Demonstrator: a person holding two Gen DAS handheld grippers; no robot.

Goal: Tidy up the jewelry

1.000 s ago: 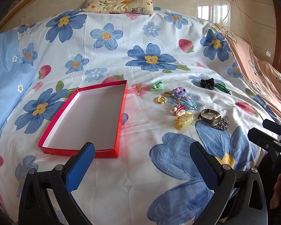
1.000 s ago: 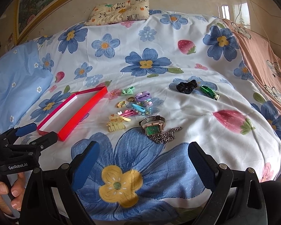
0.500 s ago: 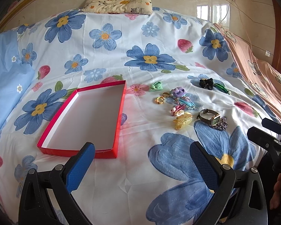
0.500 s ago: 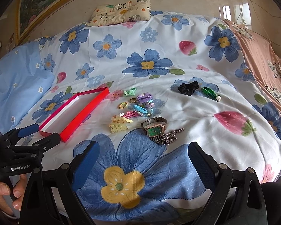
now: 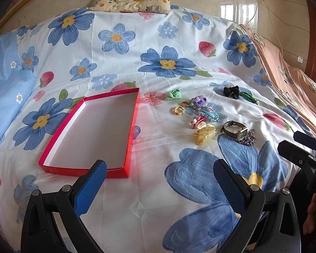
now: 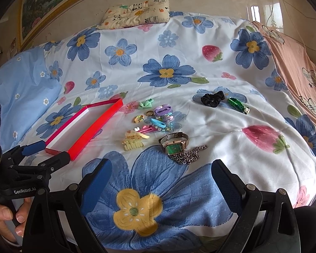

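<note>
An empty red box [image 5: 124, 147] with a white inside lies on the flowered bedsheet; it also shows in the right wrist view [image 6: 88, 135]. To its right lies a cluster of jewelry: a yellow claw clip [image 5: 204, 133], a green-faced watch [image 6: 174, 145] on a silver chain [image 6: 187, 155], rings, hair ties and a black scrunchie [image 6: 211, 98]. My left gripper [image 5: 160, 181] is open and empty just in front of the box. My right gripper [image 6: 161, 179] is open and empty in front of the watch.
A panda-print pillow [image 5: 132, 0] lies at the far edge of the bed. A blue pillow [image 5: 4, 92] is on the left and a pink blanket [image 5: 295, 80] on the right. A green braided clip [image 6: 238, 105] lies beside the scrunchie.
Both grippers have drifted slightly forward over the bed. Both stay open and empty, and no object has moved.
</note>
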